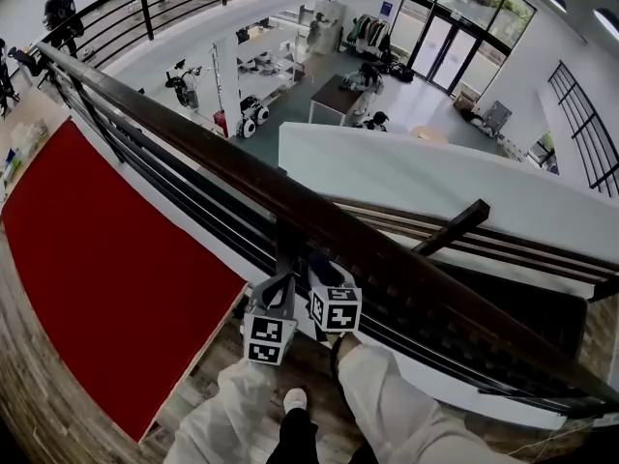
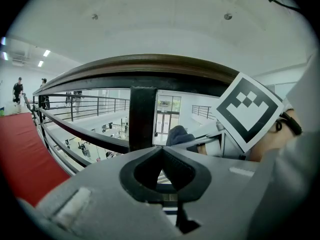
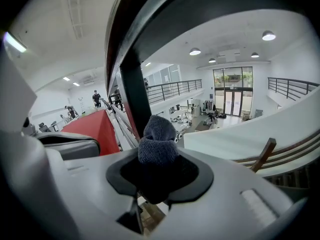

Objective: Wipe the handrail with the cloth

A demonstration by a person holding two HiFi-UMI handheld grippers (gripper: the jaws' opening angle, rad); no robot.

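we see dark wooden handrail (image 1: 222, 162) running far left to near right, red carpet (image 1: 97, 259) on its left. our left gripper (image 2: 161, 151) below rail, jaws pressed together, nothing between. our right gripper (image 3: 159, 160) clamped on grey-blue cloth (image 3: 159, 136), just under rail beside post (image 3: 135, 94).

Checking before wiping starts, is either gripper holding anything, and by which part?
The right gripper is shut on the dark cloth, pinching its bunched end; a wad sticks out beyond. The left gripper is shut, empty.
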